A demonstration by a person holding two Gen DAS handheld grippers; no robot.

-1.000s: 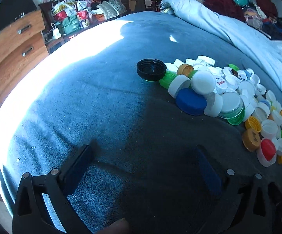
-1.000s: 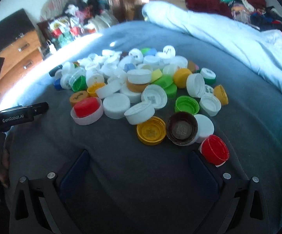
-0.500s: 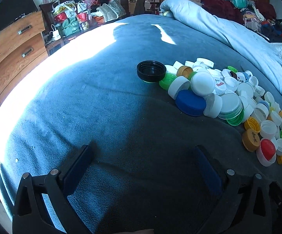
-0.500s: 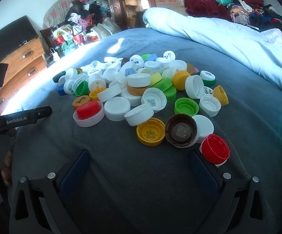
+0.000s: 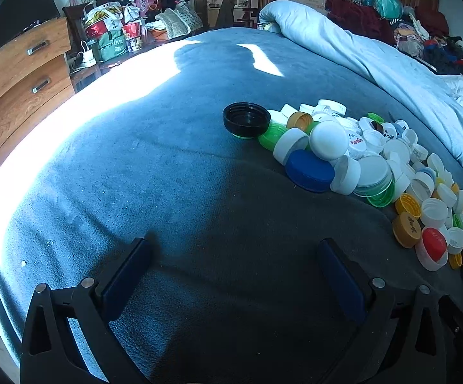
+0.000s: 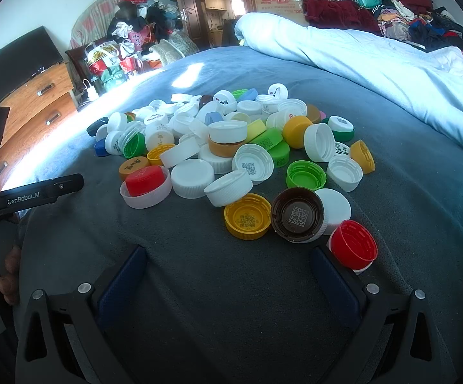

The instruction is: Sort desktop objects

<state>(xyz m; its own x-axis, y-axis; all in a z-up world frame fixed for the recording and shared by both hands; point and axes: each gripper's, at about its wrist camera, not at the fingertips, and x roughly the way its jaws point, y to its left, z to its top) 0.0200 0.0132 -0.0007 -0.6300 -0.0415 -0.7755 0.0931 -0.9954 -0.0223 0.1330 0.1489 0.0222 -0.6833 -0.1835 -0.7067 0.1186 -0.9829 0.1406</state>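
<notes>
Grey-blue blanketed bed carries a heap of plastic bottle caps, a red cap nested in a translucent pinkish lid, while both hand-held grippers, left and right, hover spread apart and empty.

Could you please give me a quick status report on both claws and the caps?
Left claw open, empty. Right claw open, empty, low before the bottle cap pile. Red cap nearest its right finger. Nothing in the way.

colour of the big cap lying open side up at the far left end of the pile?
Black cap, clearest in the left wrist view.
</notes>
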